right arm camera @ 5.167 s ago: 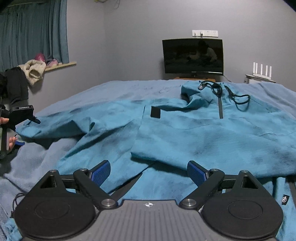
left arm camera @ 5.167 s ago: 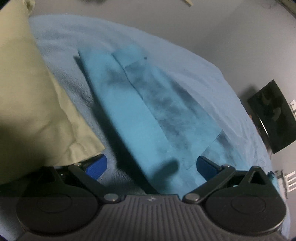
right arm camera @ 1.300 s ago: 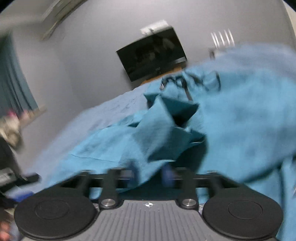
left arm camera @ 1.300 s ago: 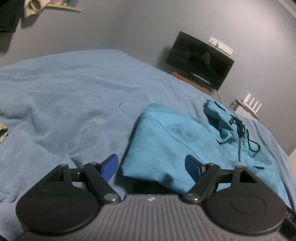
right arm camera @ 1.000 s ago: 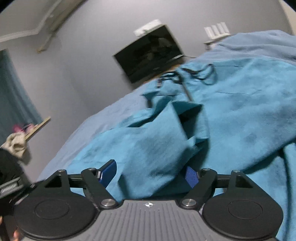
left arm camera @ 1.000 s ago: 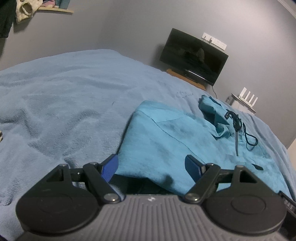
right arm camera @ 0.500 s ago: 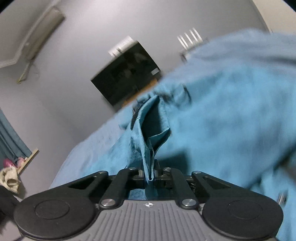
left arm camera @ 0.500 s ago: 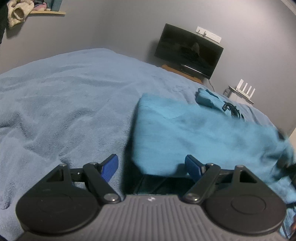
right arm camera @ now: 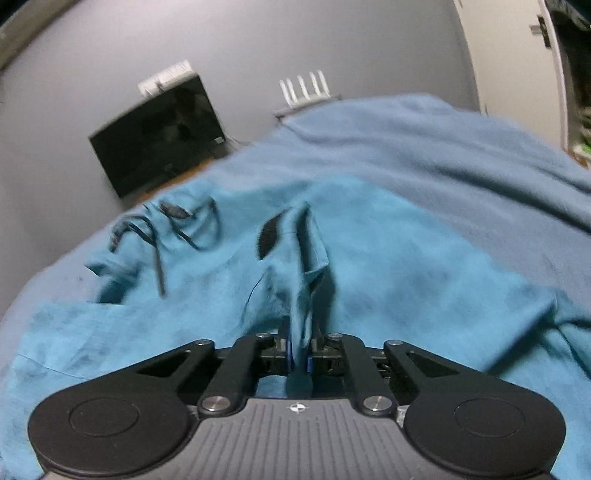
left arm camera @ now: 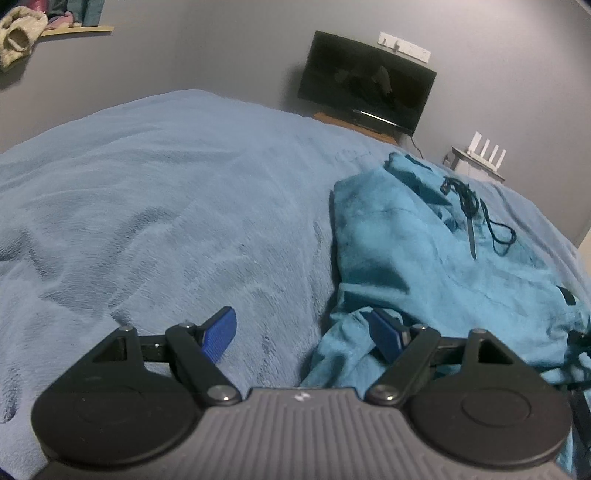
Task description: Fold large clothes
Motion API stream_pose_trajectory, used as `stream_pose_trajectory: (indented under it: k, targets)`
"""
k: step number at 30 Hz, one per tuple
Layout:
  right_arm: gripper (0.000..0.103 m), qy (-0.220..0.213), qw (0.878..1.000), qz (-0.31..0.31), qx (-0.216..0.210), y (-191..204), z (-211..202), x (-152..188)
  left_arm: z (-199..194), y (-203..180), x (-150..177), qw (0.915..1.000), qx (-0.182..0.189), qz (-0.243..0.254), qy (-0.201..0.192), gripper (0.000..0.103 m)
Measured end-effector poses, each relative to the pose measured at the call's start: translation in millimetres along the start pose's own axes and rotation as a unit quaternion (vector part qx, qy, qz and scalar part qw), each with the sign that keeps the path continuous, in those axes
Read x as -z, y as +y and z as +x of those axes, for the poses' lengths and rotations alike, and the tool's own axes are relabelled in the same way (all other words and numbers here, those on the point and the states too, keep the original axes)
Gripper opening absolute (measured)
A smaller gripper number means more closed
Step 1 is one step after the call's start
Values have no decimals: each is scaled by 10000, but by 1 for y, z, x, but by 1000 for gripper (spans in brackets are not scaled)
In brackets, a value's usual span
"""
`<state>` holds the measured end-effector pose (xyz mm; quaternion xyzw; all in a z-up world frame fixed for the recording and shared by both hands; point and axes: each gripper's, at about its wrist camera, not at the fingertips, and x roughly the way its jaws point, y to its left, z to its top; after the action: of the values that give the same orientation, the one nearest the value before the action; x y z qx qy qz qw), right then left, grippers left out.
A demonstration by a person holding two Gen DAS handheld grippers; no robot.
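A large teal hoodie (left arm camera: 424, 258) with a dark zipper and drawcords lies on the blue blanket (left arm camera: 166, 206) of a bed. My left gripper (left arm camera: 303, 332) is open at the hoodie's left edge; a bunched fold of teal fabric lies over its right finger (left arm camera: 384, 332). In the right wrist view the hoodie (right arm camera: 406, 280) spreads across the bed. My right gripper (right arm camera: 299, 354) is shut on a pinched ridge of the hoodie's fabric, lifted above the garment.
A black TV (left arm camera: 365, 81) stands on a low stand against the grey wall beyond the bed. A white router (left arm camera: 484, 151) sits on a small table to its right. A shelf with clothes (left arm camera: 22, 33) hangs top left. A white door (right arm camera: 517, 59) is at the right.
My right gripper closed on a fold of the hoodie about half a second ago and has carried it to the right across the garment. My left gripper stayed open and shifted left of the hoodie's edge.
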<state>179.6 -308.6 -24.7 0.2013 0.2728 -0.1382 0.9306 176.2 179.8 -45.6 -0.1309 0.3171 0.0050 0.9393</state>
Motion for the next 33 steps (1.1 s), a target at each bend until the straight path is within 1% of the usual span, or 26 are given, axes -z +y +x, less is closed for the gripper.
stream_pose_trajectory:
  k: [1,2,3,5,7,8,9,11,12,13,15,16,17,18,19,20,21,22,24,26,28,31,32,33]
  targets:
    - [23,-53,10000,-18,70,1,0,1,1,0,0,10000,-2,22,23,78]
    - [35,-175,9996,-84,213,3,-1,3,3,-1,1,10000,-4,49,50,78]
    - [42,-330,9986,-191,356,6,-4,3,4,-1,2,9999,-7,77,79,78]
    - [42,-682,9950,-531,506,16,-18,5,7,-2,3,9998,-14,131,155,78]
    - [41,-1024,9892,-902,543,27,-28,9,10,-4,5,9995,-18,189,240,78]
    - [41,-1172,9855,-1129,480,36,-32,9,12,-4,6,9993,-27,222,286,78]
    - [41,-1221,9833,-1299,374,42,-33,8,14,-5,7,9991,-46,259,345,78]
    - [41,-1187,9797,-1605,181,57,-29,10,18,-6,9,9983,-96,322,479,78]
    - [41,-1135,9774,-1768,223,62,-25,12,20,-6,10,9979,-119,345,537,78]
    - [41,-1064,9751,-1917,349,66,-22,12,21,-7,11,9975,-136,365,584,78]
    - [41,-801,9688,-2174,883,70,-7,14,24,-7,12,9969,-166,392,655,78]
    - [41,-690,9670,-2184,1119,62,-7,14,25,-7,12,9968,-173,401,675,78]
    - [40,-539,9659,-2115,1394,53,-1,12,25,-7,12,9966,-173,411,691,78]
    - [39,-431,9667,-1973,1573,42,4,9,26,-7,12,9965,-175,422,703,78]
    - [38,-310,9696,-1764,1666,29,8,7,27,-7,12,9963,-178,439,721,78]
    - [43,-164,9738,-1521,1681,14,12,5,29,-7,13,9960,-187,458,750,78]
    - [44,-72,9788,-1273,1601,1,12,2,30,-6,14,9956,-203,475,778,78]
    - [44,-66,9830,-1069,1493,-7,10,0,32,-6,14,9953,-227,497,799,78]
    - [45,-237,9873,-809,1349,-13,-2,-5,33,-7,15,9948,-269,544,813,78]
    - [45,-592,9878,-731,1241,-11,-22,-7,33,-8,15,9950,-282,601,746,78]
    - [46,-925,9872,-800,1021,-3,-39,-7,33,-14,15,9949,-165,779,622,78]
    - [49,-1339,9822,-1046,803,11,-62,-6,37,-30,16,9906,-45,1309,381,78]
    - [49,-1374,9817,-1168,610,14,-71,-4,40,-37,18,9878,-122,1524,305,78]
    - [50,-1316,9818,-1301,434,21,-73,-3,44,-42,20,9848,-204,1702,275,78]
